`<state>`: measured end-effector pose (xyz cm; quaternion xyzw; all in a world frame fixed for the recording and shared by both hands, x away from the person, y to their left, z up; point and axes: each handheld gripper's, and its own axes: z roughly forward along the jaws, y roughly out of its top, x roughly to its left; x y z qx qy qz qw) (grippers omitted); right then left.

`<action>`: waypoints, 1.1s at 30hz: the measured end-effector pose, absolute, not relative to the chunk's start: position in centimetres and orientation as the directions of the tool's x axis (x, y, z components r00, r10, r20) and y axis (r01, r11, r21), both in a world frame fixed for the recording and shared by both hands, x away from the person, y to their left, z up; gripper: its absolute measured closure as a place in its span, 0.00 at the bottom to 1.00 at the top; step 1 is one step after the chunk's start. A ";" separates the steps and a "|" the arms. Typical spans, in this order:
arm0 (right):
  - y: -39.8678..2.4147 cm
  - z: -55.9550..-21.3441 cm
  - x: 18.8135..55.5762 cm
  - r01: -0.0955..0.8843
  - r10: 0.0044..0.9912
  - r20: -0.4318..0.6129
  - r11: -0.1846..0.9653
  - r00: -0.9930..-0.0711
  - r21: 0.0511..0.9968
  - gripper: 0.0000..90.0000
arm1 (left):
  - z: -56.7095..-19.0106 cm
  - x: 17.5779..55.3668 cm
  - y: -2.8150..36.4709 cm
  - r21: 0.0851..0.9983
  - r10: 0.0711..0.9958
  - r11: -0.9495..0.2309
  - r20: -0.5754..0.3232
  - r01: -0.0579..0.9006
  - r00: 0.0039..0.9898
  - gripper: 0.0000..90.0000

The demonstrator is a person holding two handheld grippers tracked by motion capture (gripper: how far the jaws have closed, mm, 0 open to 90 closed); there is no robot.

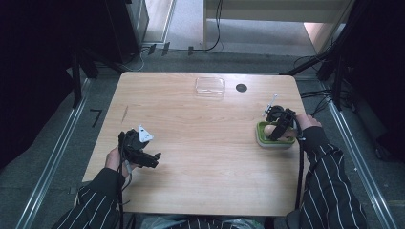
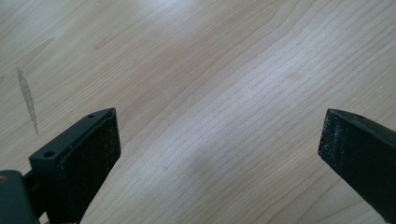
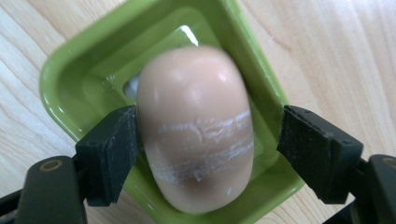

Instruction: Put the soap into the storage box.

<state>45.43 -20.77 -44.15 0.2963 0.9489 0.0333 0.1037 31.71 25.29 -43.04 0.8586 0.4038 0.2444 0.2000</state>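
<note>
A peach-coloured oval soap bar (image 3: 196, 93) lies in a green square dish (image 3: 70, 88) at the right side of the table, dish (image 1: 267, 143) near the person's right hand. My right gripper (image 3: 210, 126) points down over it, jaws on either side of the soap. The left pad sits at the soap's edge and the right pad stands clear of it, so the grip is open. In the high view the right gripper (image 1: 278, 128) covers much of the soap (image 1: 270, 130). My left gripper (image 2: 219, 126) is wide open over bare wood, at the table's left front (image 1: 154, 160).
A clear plastic box (image 1: 210, 87) rests at the far middle of the wooden table (image 1: 200, 138), with a black round cap (image 1: 241, 88) beside it. A dark streak (image 2: 27, 98) marks the wood left of my left gripper. Cables trail off the table's right side.
</note>
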 end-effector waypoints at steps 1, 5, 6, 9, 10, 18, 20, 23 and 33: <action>-20.8 -43.9 45.4 0.561 0.577 -0.170 0.816 -0.799 0.138 0.23 | -43.0 31.7 25.3 0.541 0.791 -0.594 0.258 0.596 0.554 0.00; -20.7 -43.1 45.4 0.592 0.618 -0.159 0.785 -0.770 0.182 0.22 | -43.0 31.7 25.3 0.540 0.790 -0.595 0.259 0.595 0.556 0.00; -20.6 -42.8 45.3 0.616 0.644 -0.141 0.762 -0.752 0.200 0.20 | -43.0 31.7 25.3 0.541 0.790 -0.595 0.260 0.594 0.555 0.00; -20.5 -42.5 45.2 0.627 0.659 -0.132 0.748 -0.741 0.218 0.19 | -43.0 31.7 25.3 0.544 0.792 -0.592 0.258 0.594 0.553 0.00; -20.4 -42.4 45.1 0.629 0.661 -0.121 0.745 -0.741 0.223 0.18 | -43.0 31.7 25.2 0.544 0.793 -0.592 0.258 0.595 0.553 0.00; -19.5 -42.2 44.4 0.650 0.678 -0.079 0.727 -0.731 0.222 0.10 | -43.0 31.7 25.2 0.543 0.790 -0.595 0.258 0.592 0.557 0.00; -19.3 -42.3 44.2 0.657 0.684 -0.075 0.721 -0.726 0.222 0.09 | -43.0 31.7 25.2 0.544 0.790 -0.595 0.260 0.592 0.556 0.00; -18.8 -42.3 43.8 0.672 0.698 -0.077 0.709 -0.712 0.213 0.06 | -43.0 31.7 25.2 0.543 0.789 -0.596 0.261 0.591 0.556 0.00; -17.8 -41.8 41.6 0.684 0.724 -0.112 0.683 -0.681 0.254 0.04 | -42.9 31.7 25.1 0.546 0.789 -0.596 0.260 0.589 0.557 0.00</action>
